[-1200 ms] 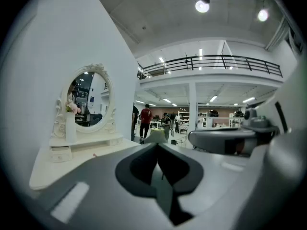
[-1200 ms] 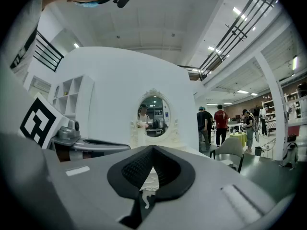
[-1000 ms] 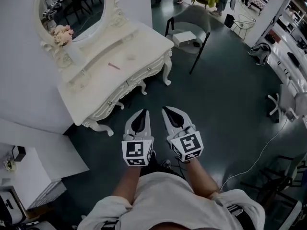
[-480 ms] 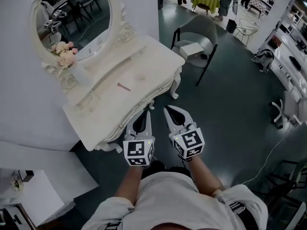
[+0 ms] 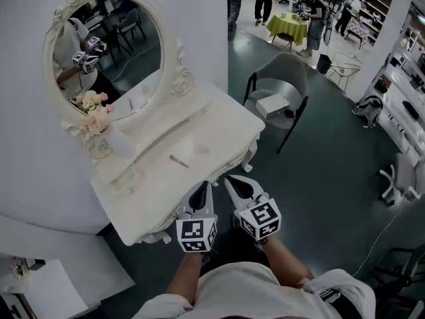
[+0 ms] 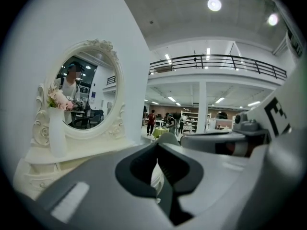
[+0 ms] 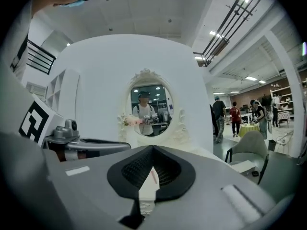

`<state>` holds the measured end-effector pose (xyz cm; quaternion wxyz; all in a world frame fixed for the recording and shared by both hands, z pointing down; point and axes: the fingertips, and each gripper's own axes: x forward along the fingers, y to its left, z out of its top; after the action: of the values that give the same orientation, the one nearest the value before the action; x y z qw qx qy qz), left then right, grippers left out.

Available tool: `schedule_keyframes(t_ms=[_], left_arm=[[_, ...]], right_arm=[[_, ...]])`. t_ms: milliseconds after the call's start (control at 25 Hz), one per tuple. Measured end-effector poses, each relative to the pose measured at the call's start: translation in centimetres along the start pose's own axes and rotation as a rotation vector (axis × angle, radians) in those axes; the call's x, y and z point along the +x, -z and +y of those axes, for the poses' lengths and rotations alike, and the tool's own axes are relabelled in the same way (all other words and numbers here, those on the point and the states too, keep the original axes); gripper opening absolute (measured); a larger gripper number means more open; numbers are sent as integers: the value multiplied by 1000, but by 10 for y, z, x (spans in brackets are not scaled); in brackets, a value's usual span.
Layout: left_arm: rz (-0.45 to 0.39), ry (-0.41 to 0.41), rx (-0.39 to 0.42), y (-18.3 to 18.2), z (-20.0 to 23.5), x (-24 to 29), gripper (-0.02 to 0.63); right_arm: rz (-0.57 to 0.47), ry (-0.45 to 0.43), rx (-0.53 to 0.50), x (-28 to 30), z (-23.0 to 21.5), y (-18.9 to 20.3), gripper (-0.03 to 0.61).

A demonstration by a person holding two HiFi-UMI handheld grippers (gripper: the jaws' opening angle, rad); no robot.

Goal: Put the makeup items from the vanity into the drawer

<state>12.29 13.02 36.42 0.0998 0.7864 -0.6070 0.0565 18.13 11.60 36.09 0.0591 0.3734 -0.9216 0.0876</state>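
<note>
1. The left gripper (image 5: 204, 189) and the right gripper (image 5: 232, 182) are held side by side and point almost level. Both are clenched, with nothing between the jaws. I judge that they are kept closed because no item is within reach yet.
2. The cream-white carved wooden vanity (image 5: 226, 128) stands at 11 o'clock from the grippers. Its near edge is just beside the tips of the left gripper.
3. The thin pink stick-shaped makeup item (image 5: 178, 161) lies flat on the vanity top, near the left gripper at its 11 o'clock. A small pale thing (image 5: 204, 149) lies at 2 o'clock from the stick; it is too faint to name.
4. The oval mirror in a carved white frame (image 5: 106, 52) and the white vase with pink flowers (image 5: 99, 115) stand at the back, at 10 o'clock. This leaves the front of the top free for work.
5. The drawer is under the edge of the top and does not show. Probably it must be opened first.
</note>
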Motion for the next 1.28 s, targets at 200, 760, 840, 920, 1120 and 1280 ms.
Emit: schedule_keyframes(t_ms=[200, 760, 840, 920, 1120, 1280], left_arm=[[5, -113, -26, -7, 32, 45, 3], [87, -364, -117, 16, 62, 103, 3], [100, -383, -129, 23, 69, 104, 3], [119, -397, -153, 33, 78, 105, 3], [185, -420, -201, 70, 96, 105, 3], [232, -396, -225, 94, 105, 115, 3]], right_arm=[[34, -139, -34, 53, -24, -5, 0], [187, -436, -68, 122, -68, 28, 0], [208, -457, -70, 128, -67, 38, 0], [234, -471, -82, 135, -66, 50, 0], [333, -464, -123, 143, -72, 89, 0], [408, -427, -132, 152, -80, 117, 0]])
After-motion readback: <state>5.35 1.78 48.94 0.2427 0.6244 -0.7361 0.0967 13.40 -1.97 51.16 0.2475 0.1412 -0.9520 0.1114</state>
